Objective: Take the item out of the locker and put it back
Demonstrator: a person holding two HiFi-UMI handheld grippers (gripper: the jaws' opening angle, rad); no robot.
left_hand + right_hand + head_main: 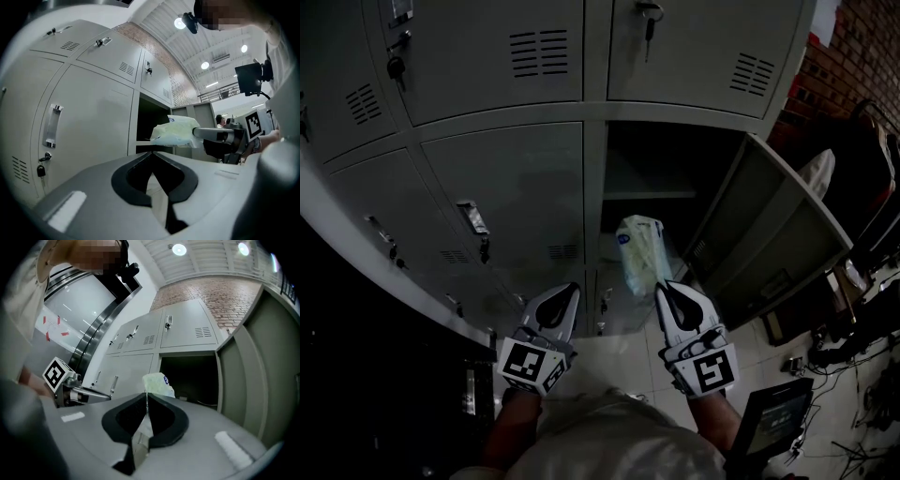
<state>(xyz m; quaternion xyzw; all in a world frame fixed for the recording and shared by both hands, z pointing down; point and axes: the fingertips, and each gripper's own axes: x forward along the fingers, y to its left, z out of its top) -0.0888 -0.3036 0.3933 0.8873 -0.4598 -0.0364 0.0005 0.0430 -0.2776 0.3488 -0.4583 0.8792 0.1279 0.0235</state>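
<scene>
A pale plastic bag (639, 248) with a blue mark hangs in front of the open locker (666, 169), just outside its dark compartment. My right gripper (661, 286) is shut on the bag's near edge; in the right gripper view the bag (157, 384) sticks up from the closed tips (146, 394). My left gripper (574, 288) is beside it to the left, before a closed locker door, shut with nothing in it. From the left gripper view (152, 164) the bag (176, 132) shows at the end of the right gripper (220, 136).
The locker door (769, 225) swings open to the right. Closed lockers with keys (396, 66) fill the left and top. A dark screen (773, 422) and cables (844, 375) lie on the tiled floor at lower right. A dark chair (862, 178) stands at far right.
</scene>
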